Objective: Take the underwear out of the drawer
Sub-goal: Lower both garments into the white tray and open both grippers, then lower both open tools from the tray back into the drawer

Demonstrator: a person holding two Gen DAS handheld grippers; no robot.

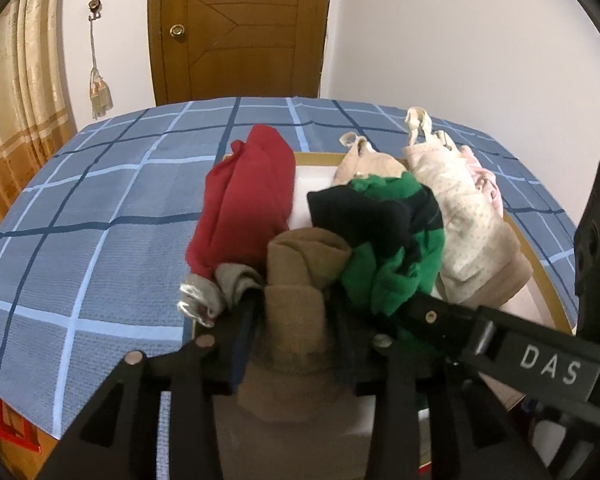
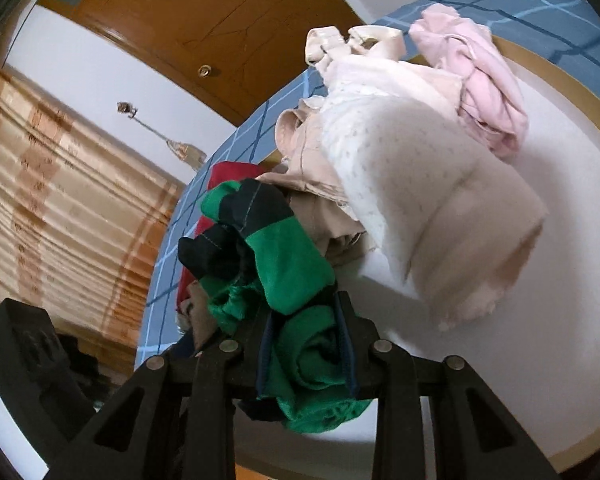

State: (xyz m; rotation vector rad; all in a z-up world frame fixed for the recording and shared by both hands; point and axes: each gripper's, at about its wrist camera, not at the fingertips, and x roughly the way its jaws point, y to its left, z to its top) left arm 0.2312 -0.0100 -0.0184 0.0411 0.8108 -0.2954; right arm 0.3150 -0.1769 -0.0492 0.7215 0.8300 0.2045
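Note:
A white drawer with a tan wooden rim [image 1: 540, 264] lies on a blue checked bedsheet [image 1: 100, 220] and holds a heap of garments. My left gripper [image 1: 294, 314] points down into the near end, open, and a folded tan garment [image 1: 300, 264] fills the space between its fingers. My right gripper [image 2: 306, 320] is shut on green and black underwear [image 2: 284, 264], which bunches between its pads. In the left wrist view that green underwear [image 1: 388, 264] sits right of the tan piece, with the right gripper's black arm [image 1: 500, 340] reaching in from the right.
A red garment [image 1: 244, 200] drapes over the drawer's left rim, with a grey sock [image 1: 232, 280] below it. A cream dotted bra [image 2: 412, 184] and a pink garment [image 2: 484, 92] lie at the far right. Behind the bed are a brown door [image 1: 240, 28] and a curtain [image 1: 16, 120].

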